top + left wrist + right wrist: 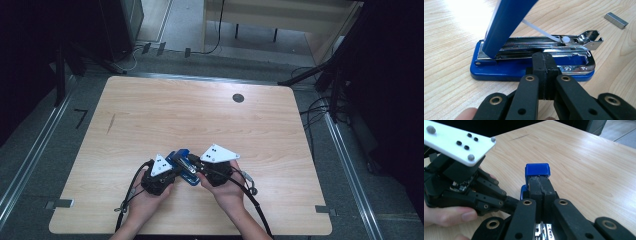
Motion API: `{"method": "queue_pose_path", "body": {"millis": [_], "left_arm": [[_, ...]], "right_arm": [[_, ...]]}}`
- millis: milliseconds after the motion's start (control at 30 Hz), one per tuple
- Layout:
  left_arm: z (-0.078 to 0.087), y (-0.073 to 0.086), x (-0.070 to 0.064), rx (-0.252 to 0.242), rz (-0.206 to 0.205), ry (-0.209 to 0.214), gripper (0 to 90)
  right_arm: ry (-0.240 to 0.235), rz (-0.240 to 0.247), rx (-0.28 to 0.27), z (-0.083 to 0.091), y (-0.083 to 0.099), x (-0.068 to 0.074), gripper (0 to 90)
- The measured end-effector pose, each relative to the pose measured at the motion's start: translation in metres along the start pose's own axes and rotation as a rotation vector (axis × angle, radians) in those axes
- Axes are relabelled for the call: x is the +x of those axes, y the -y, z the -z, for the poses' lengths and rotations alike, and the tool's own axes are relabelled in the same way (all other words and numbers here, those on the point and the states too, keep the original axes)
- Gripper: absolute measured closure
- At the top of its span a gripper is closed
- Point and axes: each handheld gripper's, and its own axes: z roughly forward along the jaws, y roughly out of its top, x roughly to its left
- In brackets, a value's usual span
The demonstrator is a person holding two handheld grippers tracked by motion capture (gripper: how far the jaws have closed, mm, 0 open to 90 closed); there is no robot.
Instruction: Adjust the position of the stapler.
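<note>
A blue stapler [182, 165] lies near the table's front edge between both grippers. Its blue lid [506, 25] is swung up, baring the chrome magazine [544, 46] over the blue base [499, 72]. My left gripper [543, 61] is shut, its tips touching the long side of the magazine with nothing visible between the jaws. My right gripper [539, 180] is shut too, its tips against the raised lid's blue end [537, 170]. In the high view the left gripper [170, 174] and right gripper [199, 169] meet at the stapler. A strip of staples [616, 20] lies on the wood beyond it.
The wooden table [200, 115] has a round cable hole [238, 98] at the back right and a dark streak [111, 123] at the left. Cables and metal rails run on the floor around it.
</note>
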Motion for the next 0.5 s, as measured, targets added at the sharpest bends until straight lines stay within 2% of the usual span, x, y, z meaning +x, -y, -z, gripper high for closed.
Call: {"method": "queue_pose_path", "body": {"millis": [500], "left_arm": [[0.0, 0.0, -0.001, -0.001, -0.006, -0.003, 90.0]], "right_arm": [[-0.001, 0.024, -0.008, -0.01, -0.015, 0.001, 90.0]]}}
